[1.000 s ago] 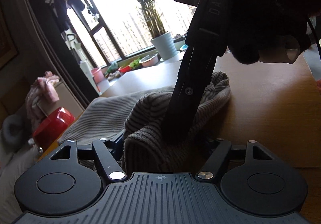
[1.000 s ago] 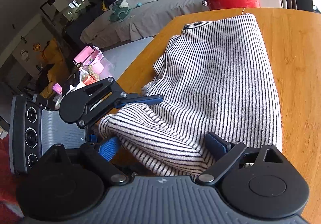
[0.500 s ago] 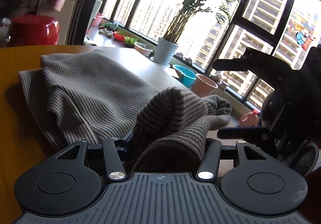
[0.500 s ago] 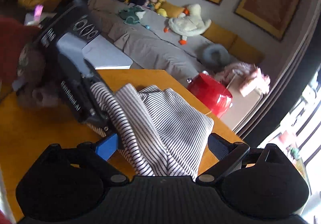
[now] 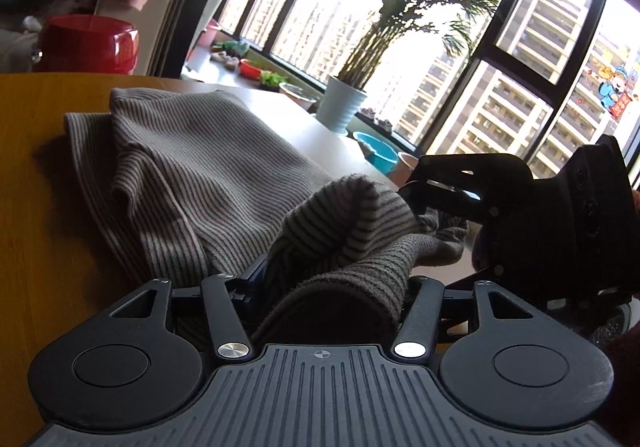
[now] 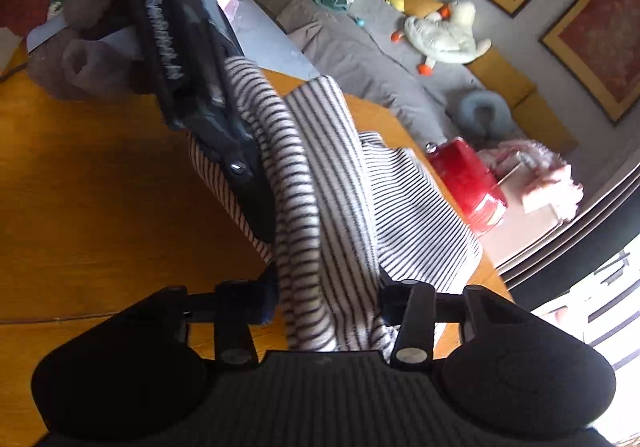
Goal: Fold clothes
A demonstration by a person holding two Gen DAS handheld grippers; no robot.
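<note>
Two grippers were both bunched up in the same striped garment (image 5: pixel 208 175) on the wooden table (image 5: pixel 36 207). Nearest to me, the left gripper (image 5: pixel 332 283) had a thick wad of the knit humped up between its fingers, which were spreading at that moment, cloth packed against both. The right gripper (image 6: pixel 328 287) was squeezing in on a rolled ridge of the same fabric, pads snug on either side. The rest of the top lay flat on the table beyond them, reaching toward the far edge. Behind that sat a red pot (image 6: pixel 468 183), then a grey sofa with a plush duck (image 6: pixel 444 35), and over by the window a potted plant (image 5: pixel 348 103).
</note>
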